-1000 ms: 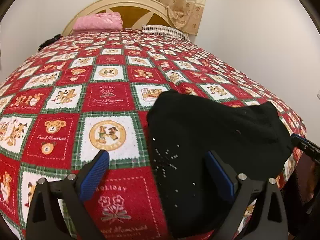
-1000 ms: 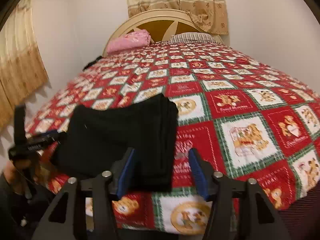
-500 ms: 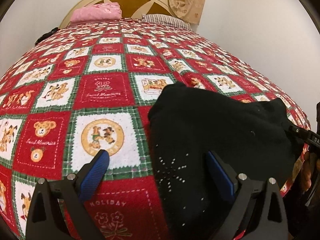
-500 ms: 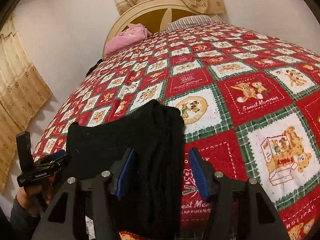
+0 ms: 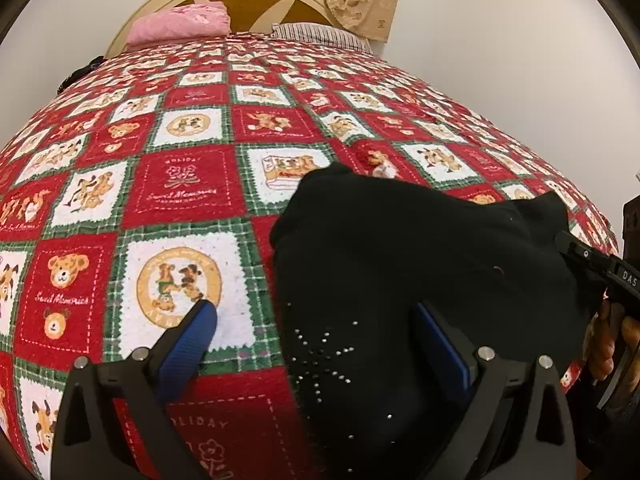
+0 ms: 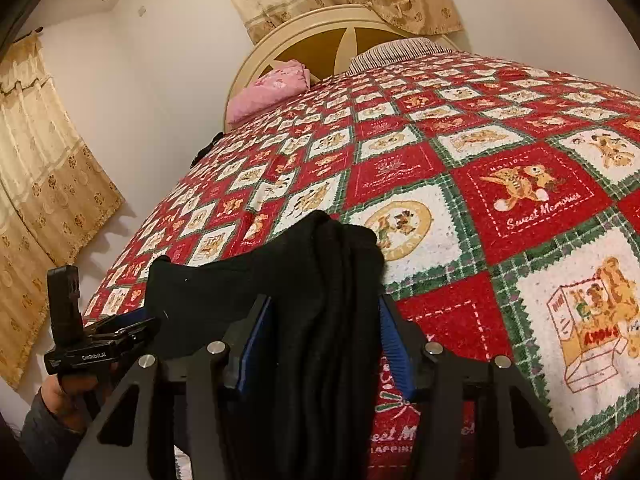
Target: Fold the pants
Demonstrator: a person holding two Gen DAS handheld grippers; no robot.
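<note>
The black pants point(image 5: 420, 260) lie folded in a compact bundle at the near edge of the bed, on the red, white and green bear quilt point(image 5: 184, 184). My left gripper point(image 5: 316, 340) is open, its jaws straddling the bundle's left edge, with a rhinestone star pattern between them. In the right wrist view the pants point(image 6: 280, 280) show stacked folds. My right gripper point(image 6: 324, 340) is open, its blue pads on either side of the bundle's right edge. Each gripper shows at the side of the other's view: the right one point(image 5: 600, 268), the left one point(image 6: 120, 330).
A pink pillow point(image 5: 180, 24) and a striped pillow point(image 5: 320, 34) lie at the wooden headboard point(image 5: 256, 0). Curtains point(image 6: 44, 184) hang on the left wall. A white wall stands along the bed's right side. The quilt beyond the pants is flat.
Both grippers have moved forward and lower over the pants' edges. The jaws stay open. The pants have barely shifted.
</note>
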